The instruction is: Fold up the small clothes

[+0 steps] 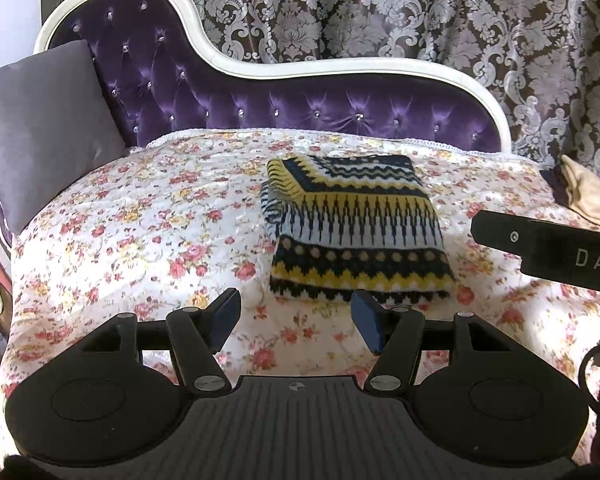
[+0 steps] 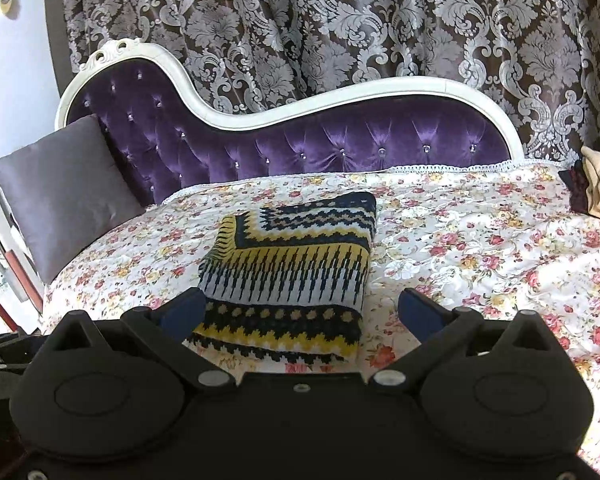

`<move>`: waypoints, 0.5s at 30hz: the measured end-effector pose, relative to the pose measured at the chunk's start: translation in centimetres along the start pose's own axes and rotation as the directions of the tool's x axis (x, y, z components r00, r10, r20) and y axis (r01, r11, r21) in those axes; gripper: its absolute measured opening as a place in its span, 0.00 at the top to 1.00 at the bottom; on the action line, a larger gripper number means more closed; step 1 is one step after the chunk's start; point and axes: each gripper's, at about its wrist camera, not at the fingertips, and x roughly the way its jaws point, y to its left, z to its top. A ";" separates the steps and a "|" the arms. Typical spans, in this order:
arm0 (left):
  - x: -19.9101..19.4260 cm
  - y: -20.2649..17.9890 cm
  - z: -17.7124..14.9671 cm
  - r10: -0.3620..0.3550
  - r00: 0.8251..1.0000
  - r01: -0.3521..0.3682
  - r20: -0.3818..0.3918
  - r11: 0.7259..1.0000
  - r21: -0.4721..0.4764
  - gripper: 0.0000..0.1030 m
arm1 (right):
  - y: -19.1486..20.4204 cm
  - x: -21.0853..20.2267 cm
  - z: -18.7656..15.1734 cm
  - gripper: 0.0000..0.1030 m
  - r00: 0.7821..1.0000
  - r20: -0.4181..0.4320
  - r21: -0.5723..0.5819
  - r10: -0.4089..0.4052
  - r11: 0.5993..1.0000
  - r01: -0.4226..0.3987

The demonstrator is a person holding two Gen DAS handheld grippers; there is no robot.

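Note:
A folded knit garment (image 1: 356, 228) with yellow, navy and white zigzag bands lies on the floral cover of the chaise; it also shows in the right wrist view (image 2: 292, 276). My left gripper (image 1: 294, 316) is open and empty, just in front of the garment's near edge. My right gripper (image 2: 300, 312) is open and empty, its fingers standing either side of the garment's near end, above it. The right gripper's black body (image 1: 552, 252) shows at the right of the left wrist view.
The floral cover (image 1: 140, 220) spreads over a purple tufted chaise back (image 1: 300, 108) with a white frame. A grey cushion (image 1: 40, 124) leans at the left. Beige cloth (image 1: 592, 192) lies at the far right. Patterned curtains (image 2: 340, 20) hang behind.

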 end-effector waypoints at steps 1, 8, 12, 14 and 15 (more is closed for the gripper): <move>-0.1 0.0 -0.1 -0.001 1.000 0.001 -0.002 1.000 -0.005 0.42 | 0.2 -0.1 -0.1 0.01 1.000 0.004 -0.004 -0.002 1.000 0.002; -0.5 0.1 -1.3 -0.005 1.000 0.004 -0.025 1.000 -0.023 0.42 | 0.9 -0.7 -1.1 0.01 1.000 0.013 -0.025 0.003 1.000 -0.002; -0.7 -0.1 -1.8 -0.011 0.999 0.010 -0.038 1.000 -0.028 0.42 | 1.2 -1.0 -1.8 0.01 1.000 0.014 -0.033 0.005 0.999 -0.004; -0.7 -0.2 -2.0 -0.010 0.999 0.009 -0.039 1.000 -0.021 0.42 | 1.3 -1.1 -2.1 0.01 1.000 0.016 -0.033 0.005 0.999 -0.005; -0.8 -0.3 -2.0 -0.008 0.999 0.007 -0.038 1.000 -0.018 0.42 | 1.3 -1.2 -2.2 0.01 1.000 0.014 -0.031 0.007 0.999 -0.007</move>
